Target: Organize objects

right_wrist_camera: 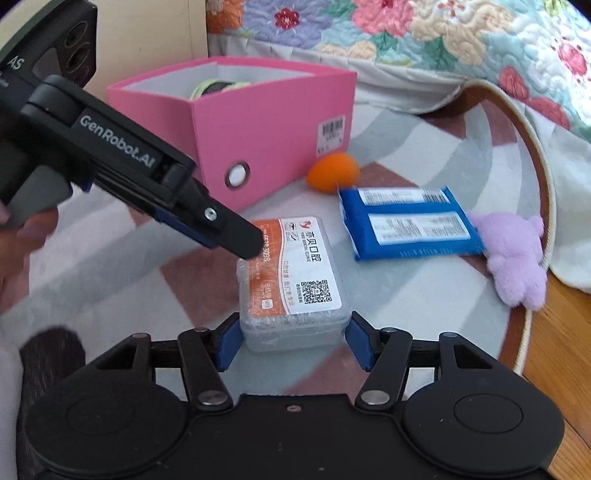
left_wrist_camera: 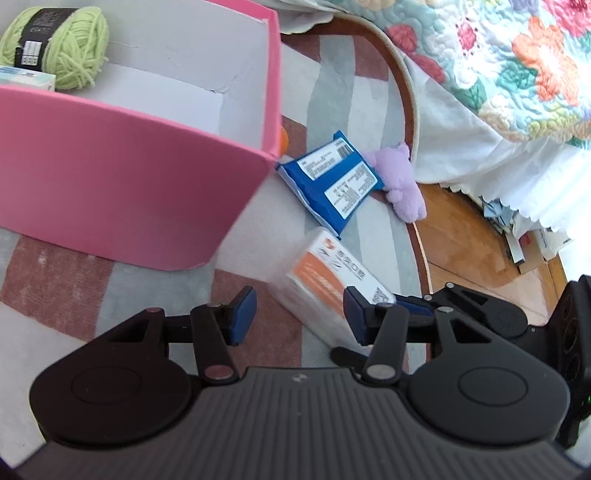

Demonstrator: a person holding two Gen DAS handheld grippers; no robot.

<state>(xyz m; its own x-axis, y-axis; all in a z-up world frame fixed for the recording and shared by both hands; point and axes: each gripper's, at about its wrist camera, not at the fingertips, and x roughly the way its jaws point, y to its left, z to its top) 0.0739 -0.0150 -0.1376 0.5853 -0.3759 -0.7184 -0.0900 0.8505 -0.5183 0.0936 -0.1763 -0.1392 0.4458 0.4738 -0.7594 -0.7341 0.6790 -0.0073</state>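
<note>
Pinching the near end of a clear plastic box [right_wrist_camera: 293, 284], the right gripper [right_wrist_camera: 293, 341] has its blue pads pressed against the box's two sides at the lower middle of the right wrist view. The box lies on a striped rug [right_wrist_camera: 424, 295] and carries an orange and white label with a QR code, Chinese characters and the digits "3098". The left gripper [left_wrist_camera: 300, 319] reaches in from the upper left of that view, its black finger resting on the orange part of the label; the casing reads "GenRobot.AI". In the left wrist view its pads stand apart, one at each side of the box; I cannot tell whether they press on it.

A pink storage box [right_wrist_camera: 258, 122] sits above and left of the clear box, with a barcode sticker at its right edge and a metal ring in its near face. Inside it, at the upper left of the left wrist view, lies a ball of green yarn [left_wrist_camera: 70, 48] with a dark paper band whose print is too small to read. An orange sponge [right_wrist_camera: 332, 171] lies just right of the pink box. Further right a blue packet [right_wrist_camera: 410, 225] shows white panels of fine print and a barcode, touching a purple plush toy [right_wrist_camera: 513, 258] at the rug's edge. A floral quilt [right_wrist_camera: 424, 29] fills the top of the frame.
</note>
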